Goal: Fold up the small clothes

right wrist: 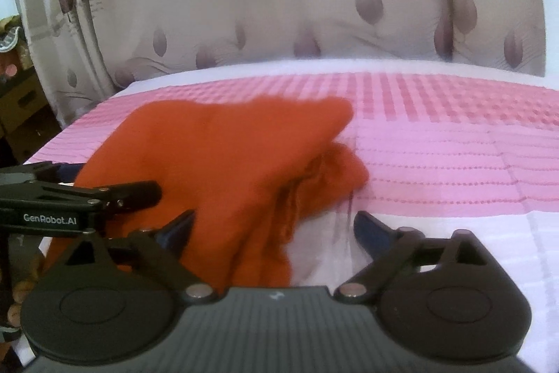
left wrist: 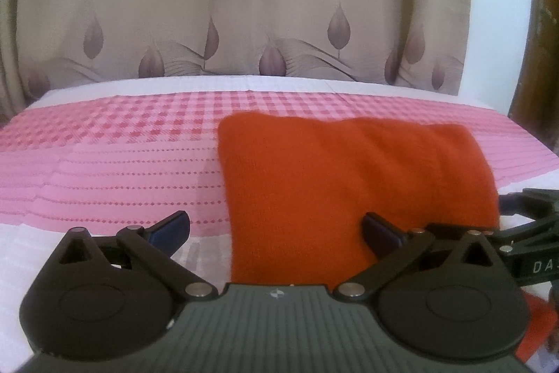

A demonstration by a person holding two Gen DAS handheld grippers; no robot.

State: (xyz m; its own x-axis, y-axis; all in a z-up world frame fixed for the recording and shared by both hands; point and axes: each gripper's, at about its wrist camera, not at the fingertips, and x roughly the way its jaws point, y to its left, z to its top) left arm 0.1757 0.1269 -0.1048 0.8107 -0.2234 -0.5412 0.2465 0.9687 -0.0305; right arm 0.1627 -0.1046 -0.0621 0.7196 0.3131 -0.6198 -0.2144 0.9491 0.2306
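The orange knit garment (left wrist: 353, 184) lies folded on the pink checked cloth (left wrist: 104, 156) that covers the table, its near edge reaching over onto the white cover (left wrist: 21, 254) in front of you. In your left wrist view it reads as a fairly flat, squarish pad with a straight left edge; in your right wrist view its right side (right wrist: 223, 170) is bunched, with loose layers and a frayed-looking fold showing. Your left gripper (left wrist: 276, 229) stands with its jaws spread wide over the garment's near left part, one finger over the pink cloth, the other over the orange knit, neither pressing on it. Your right gripper (right wrist: 274, 229) is likewise spread open, the garment's near right corner lying between its fingers without being pinched. Each gripper shows at the edge of the other's view, close beside it. Behind the table hangs a beige curtain (left wrist: 244, 23) printed with purple leaf shapes and lettering.
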